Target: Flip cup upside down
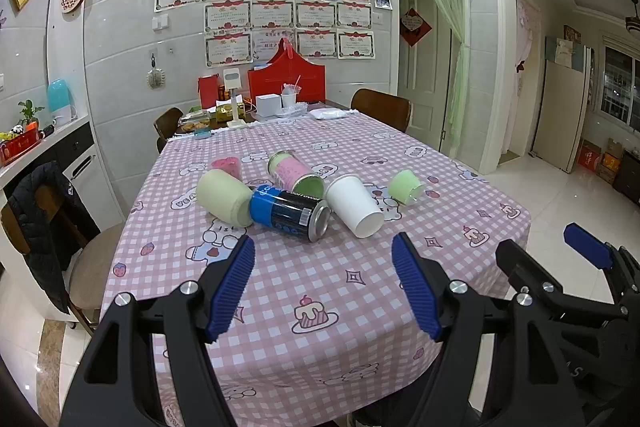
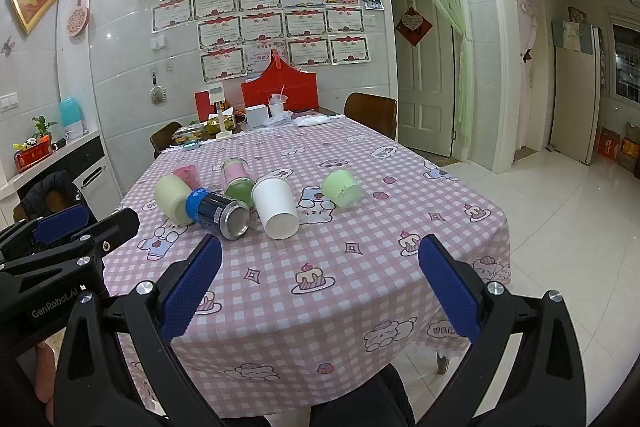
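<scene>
Fingers of both grippers stand wide apart and hold nothing: the left gripper and the right gripper hang low in their frames, over the near part of the desk, well apart from the cluster of cups at mid-frame

Nothing of the task looks done yet. Every cup lies on its side, none gripped, none standing on its rim. Which cup is meant the task does not say; the white paper cup is the nearest to both grippers and seems the likely pick. It lies just right of centre in the left wrist view, with its long axis running from upper left to lower right, open mouth toward the camera and closed base away

Around it, also tipped over: a blue can beside it on the left, a cream cup touching the can's far end, a pink-and-green cup behind, a small pink cup farther back, and a pale green cup apart on the right

Left to do, by my judgement: reach, close on the cup's wall, turn it mouth down, set it on the desk
</scene>
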{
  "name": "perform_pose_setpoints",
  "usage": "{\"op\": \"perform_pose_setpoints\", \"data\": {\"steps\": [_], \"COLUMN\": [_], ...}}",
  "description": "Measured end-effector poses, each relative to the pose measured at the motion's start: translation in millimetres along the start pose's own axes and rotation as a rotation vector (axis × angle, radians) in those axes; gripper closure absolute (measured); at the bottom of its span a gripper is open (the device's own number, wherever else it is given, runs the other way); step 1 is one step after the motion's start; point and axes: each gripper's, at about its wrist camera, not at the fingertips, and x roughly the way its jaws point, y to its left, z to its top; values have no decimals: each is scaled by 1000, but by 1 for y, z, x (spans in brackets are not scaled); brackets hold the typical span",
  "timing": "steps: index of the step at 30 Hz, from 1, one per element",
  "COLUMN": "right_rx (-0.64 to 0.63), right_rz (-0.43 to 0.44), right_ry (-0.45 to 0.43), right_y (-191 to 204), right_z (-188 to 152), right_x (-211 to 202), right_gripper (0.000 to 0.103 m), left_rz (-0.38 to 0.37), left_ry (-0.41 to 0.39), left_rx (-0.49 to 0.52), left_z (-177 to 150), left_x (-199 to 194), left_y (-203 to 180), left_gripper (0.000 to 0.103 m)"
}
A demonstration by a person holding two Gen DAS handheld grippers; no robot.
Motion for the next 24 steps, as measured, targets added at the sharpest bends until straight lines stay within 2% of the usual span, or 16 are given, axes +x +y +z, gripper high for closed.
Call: {"op": "perform_pose_setpoints", "data": {"steps": [24], "right_rx": [-6], "right_rz": [-9], "right_ry": [12], "right_y": [-4], "right_z": [12], "right_x": [8], "right_gripper": [8], "left_rz": [-19], "left_ry": [18], "left_rx": [-4], "left_z": [10], "left_x": [16], "left_y": [-1], "left_gripper": [33]}}
